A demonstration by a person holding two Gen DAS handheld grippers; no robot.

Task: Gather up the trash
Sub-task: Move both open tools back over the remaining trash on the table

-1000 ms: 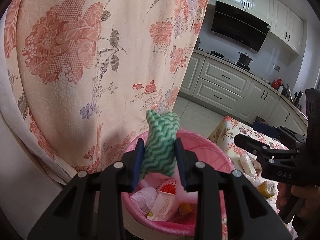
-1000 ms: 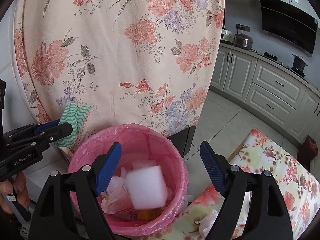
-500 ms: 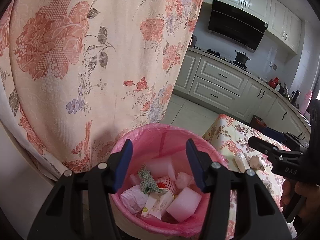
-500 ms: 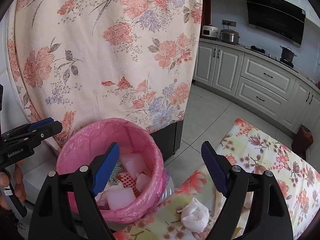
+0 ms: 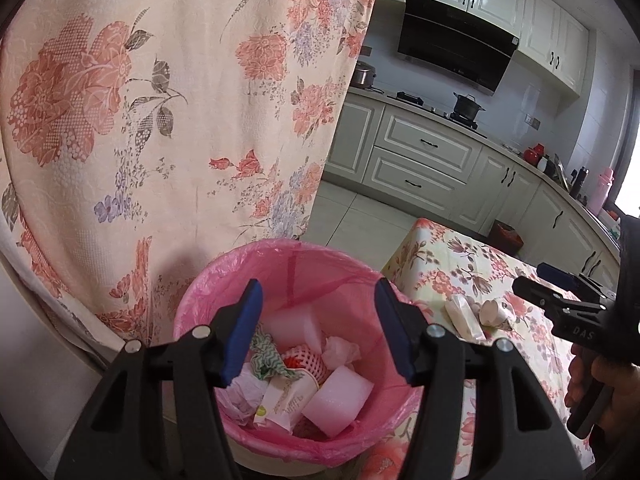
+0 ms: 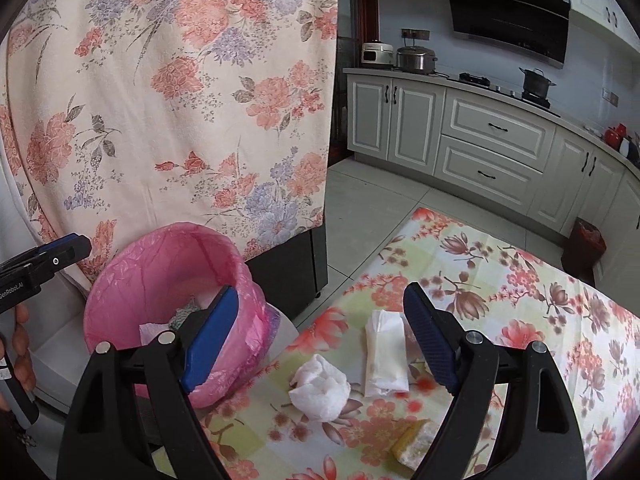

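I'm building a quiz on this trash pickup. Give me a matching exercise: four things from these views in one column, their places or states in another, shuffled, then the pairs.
Things:
1. green-and-white cloth
2. crumpled tissue
3. yellow sponge
4. left tool

Places or states:
A. open, holding nothing
B. inside the pink-lined bin
C. on the tablecloth, between the right tool's fingers
D. at the table's near edge

Pairs: 1-B, 2-C, 3-D, 4-A

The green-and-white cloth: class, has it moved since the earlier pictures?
Yes. The green-and-white cloth has dropped from between the left gripper's just-opened jaws into the pink-lined bin.
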